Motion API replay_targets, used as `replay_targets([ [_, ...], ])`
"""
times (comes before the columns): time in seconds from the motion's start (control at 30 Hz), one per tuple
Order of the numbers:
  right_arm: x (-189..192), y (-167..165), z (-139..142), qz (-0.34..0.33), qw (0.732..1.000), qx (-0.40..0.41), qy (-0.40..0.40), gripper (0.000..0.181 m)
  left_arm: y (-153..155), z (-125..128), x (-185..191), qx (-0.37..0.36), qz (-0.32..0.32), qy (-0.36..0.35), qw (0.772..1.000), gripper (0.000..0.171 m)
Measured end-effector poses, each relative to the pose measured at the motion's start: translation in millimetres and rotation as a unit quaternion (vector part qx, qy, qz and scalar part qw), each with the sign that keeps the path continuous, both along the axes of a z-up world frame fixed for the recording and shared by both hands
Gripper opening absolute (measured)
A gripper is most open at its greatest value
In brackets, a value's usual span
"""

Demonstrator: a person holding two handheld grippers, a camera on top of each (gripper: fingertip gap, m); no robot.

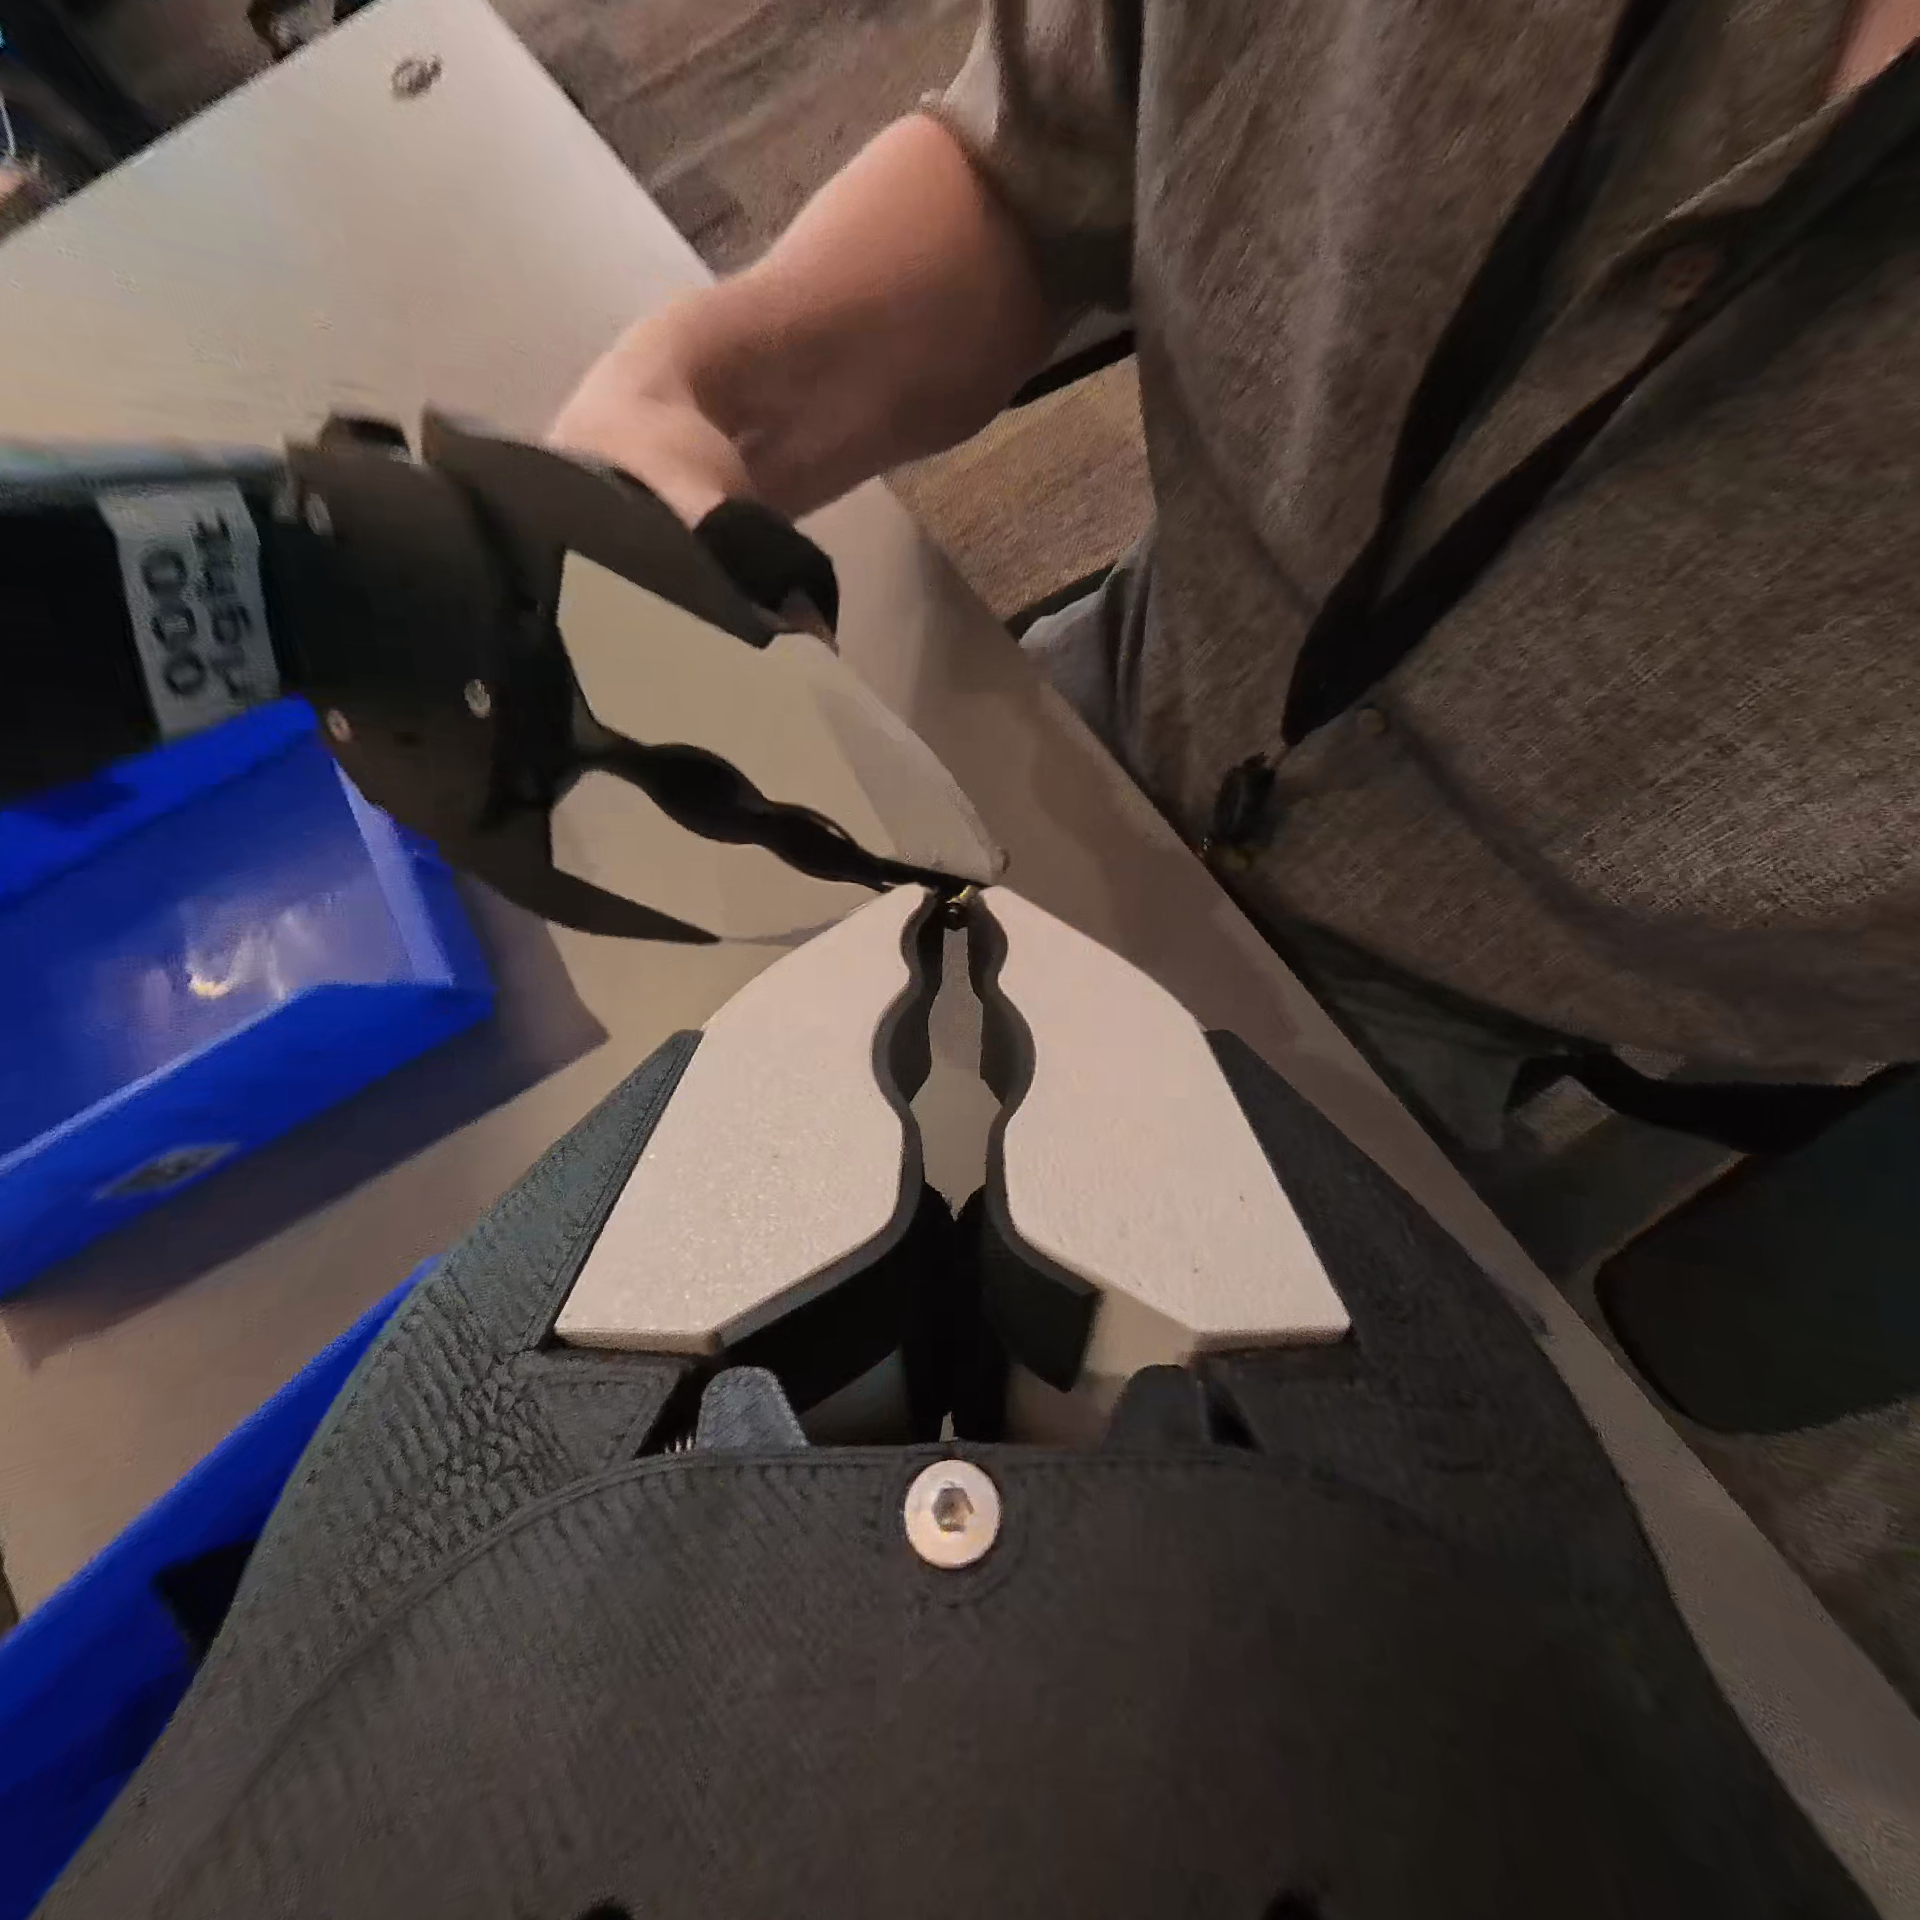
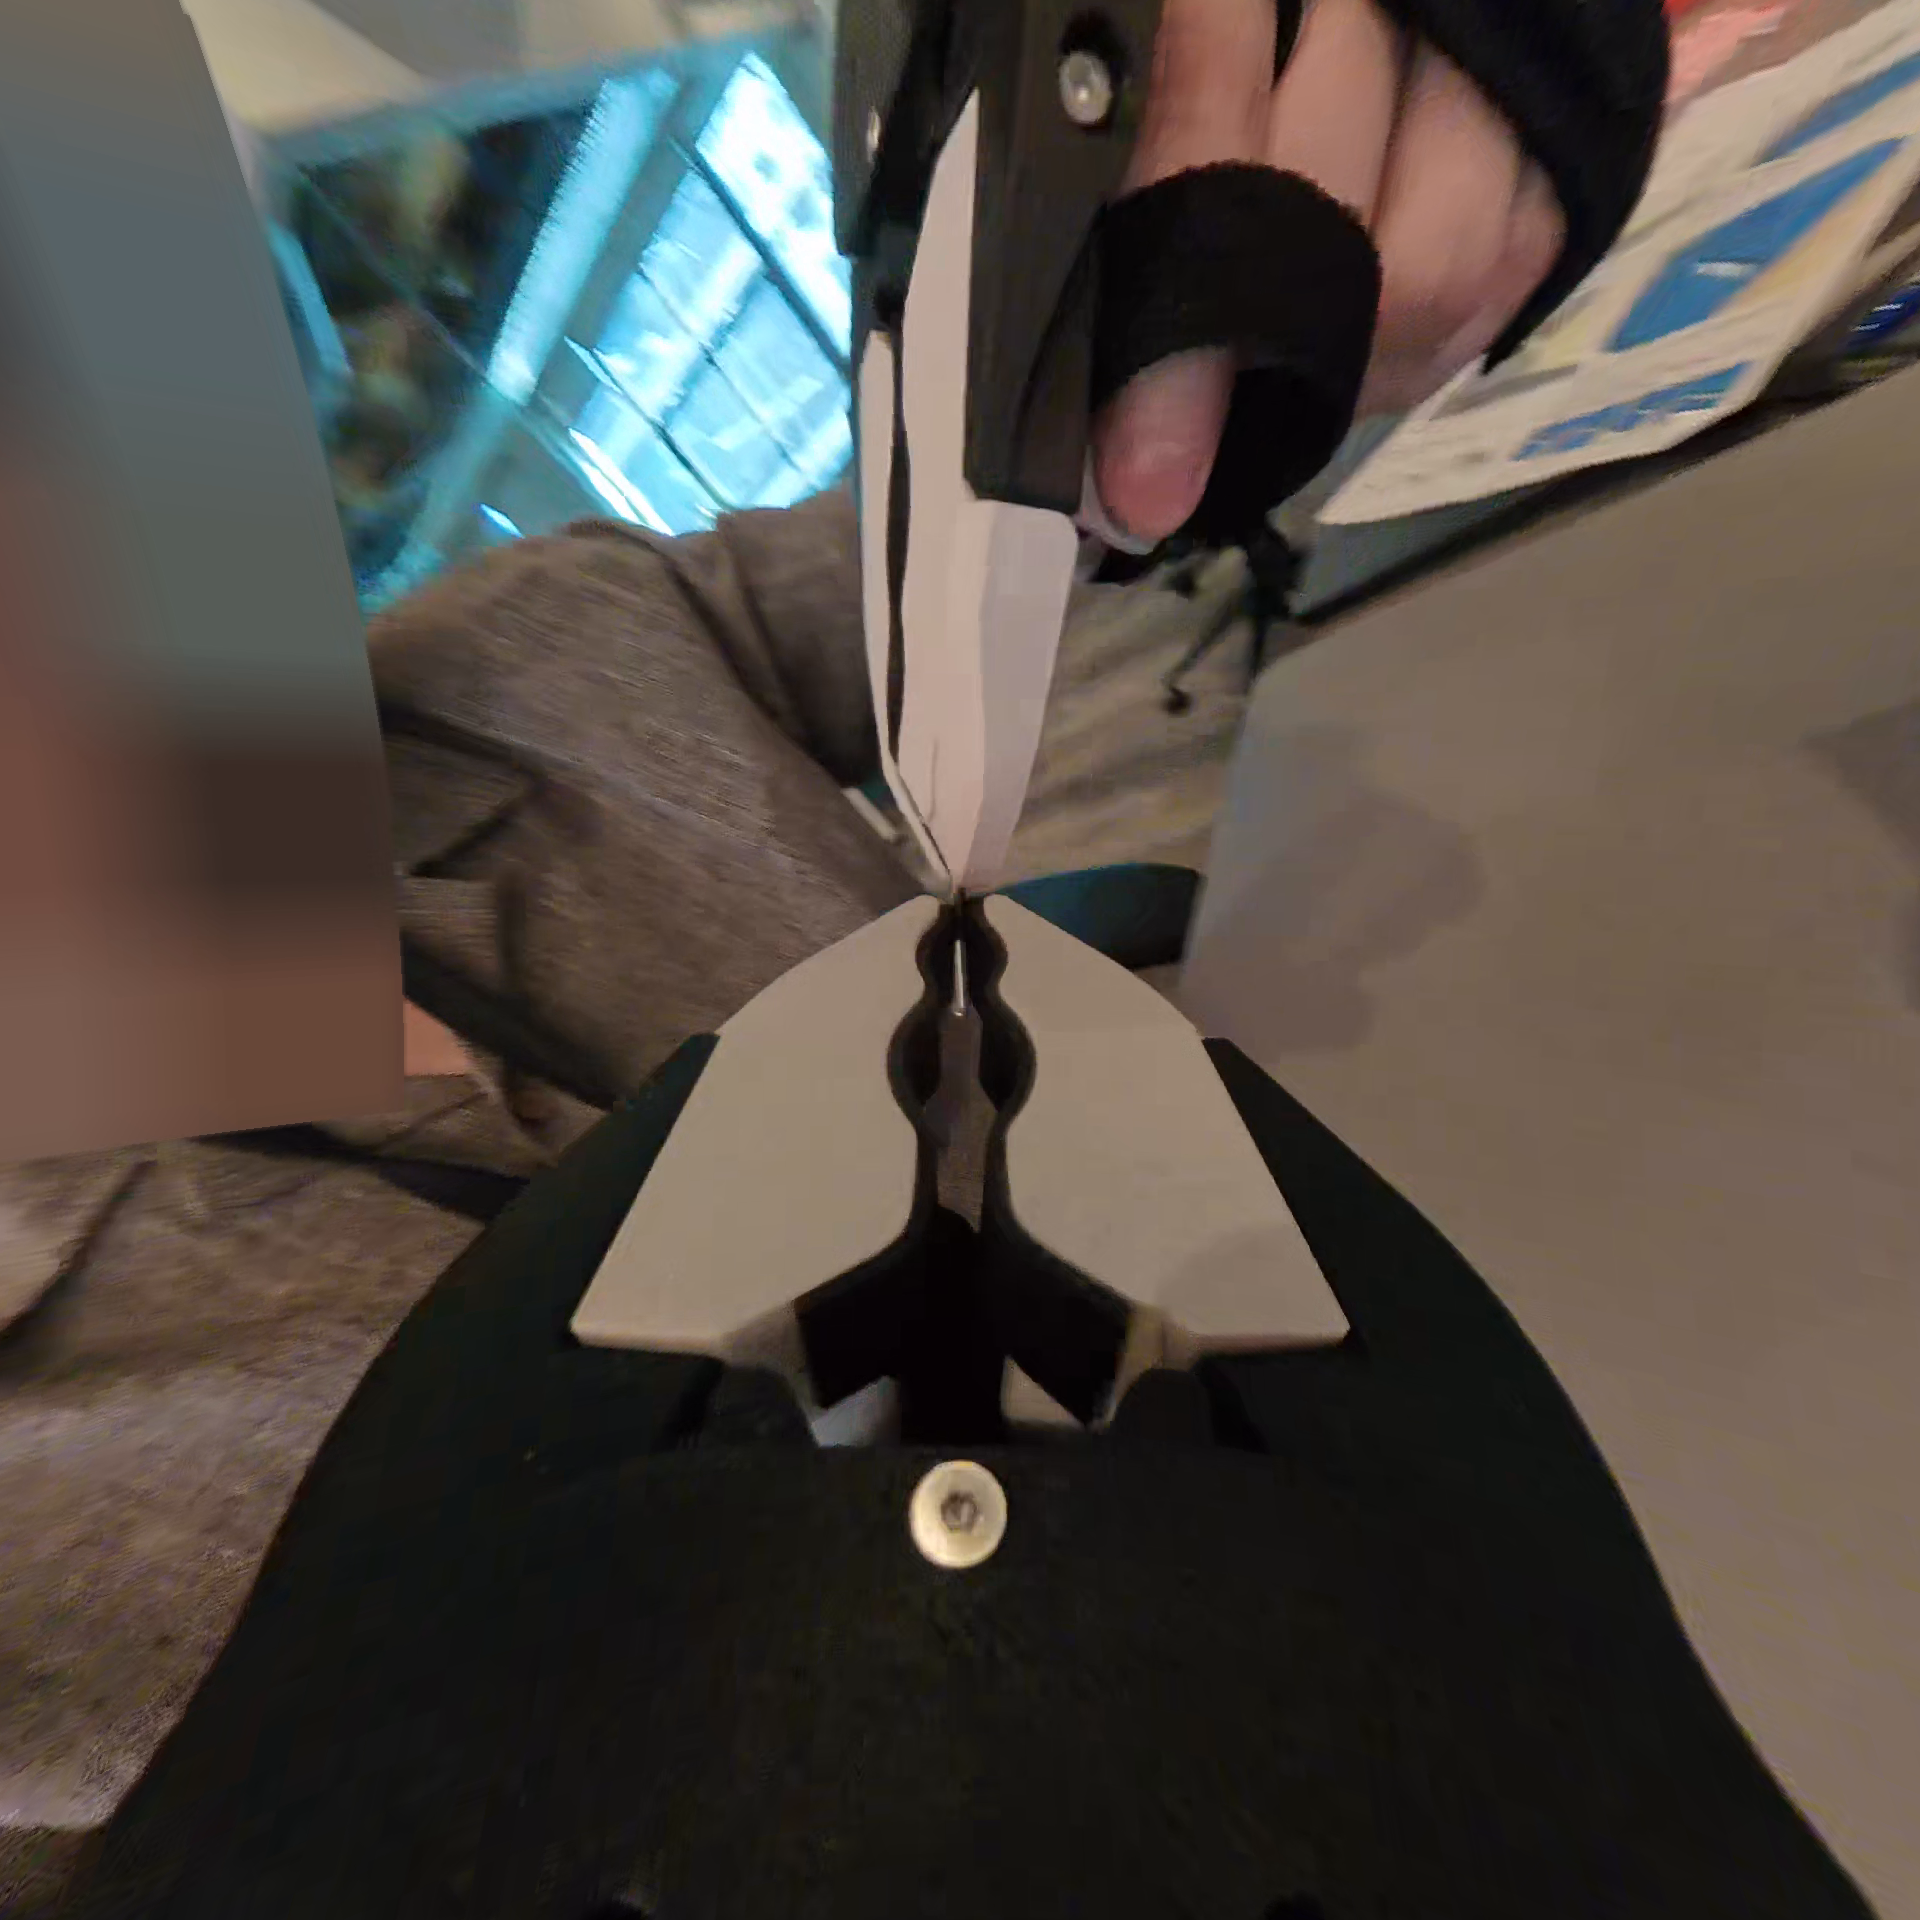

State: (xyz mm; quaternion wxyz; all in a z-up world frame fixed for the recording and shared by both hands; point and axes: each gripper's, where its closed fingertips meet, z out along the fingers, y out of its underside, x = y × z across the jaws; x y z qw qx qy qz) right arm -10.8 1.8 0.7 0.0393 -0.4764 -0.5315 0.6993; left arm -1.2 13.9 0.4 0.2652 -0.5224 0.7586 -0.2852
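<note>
Both grippers meet tip to tip above the table (image 1: 312, 260): left gripper (image 1: 948, 914) pinches a tiny brass-coloured part (image 1: 961, 902), right gripper (image 2: 958, 914) clamps a thin metal pin (image 2: 961, 982). Blue bins (image 1: 208, 987) sit left.

The left gripper (image 1: 943, 914) had matt pale fingers (image 1: 790, 1143) with a fine grainy finish, set in a rough, ridged black plastic body. A shiny metal screw (image 1: 952, 1520) sat in that body. A tiny brassy metal part (image 1: 961, 902) glinted at its tips. The right gripper (image 2: 961, 914) looked alike, its black body smoother; a thin bright metal pin (image 2: 961, 977) showed between its fingers. The bin (image 1: 343, 997) was glossy blue plastic. The table (image 1: 270, 260) was smooth and matt. The shirt (image 1: 1558, 468) was coarse grey woven cloth.
</note>
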Motion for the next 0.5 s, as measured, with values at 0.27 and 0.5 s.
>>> replay_targets([
  [0.27, 1.5, -0.1, 0.9, 0.012, 0.999, -0.032, 0.011, 0.002, -0.1, -0.3, -0.1, -0.023, 0.004, -0.015, 1.000, 0.005],
  [0.5, -3.0, 14.7, -6.6, -0.042, 0.999, 0.031, -0.007, 0.001, 9.7, 5.5, -6.5, -0.078, 0.057, -0.005, 0.995, 0.031],
])
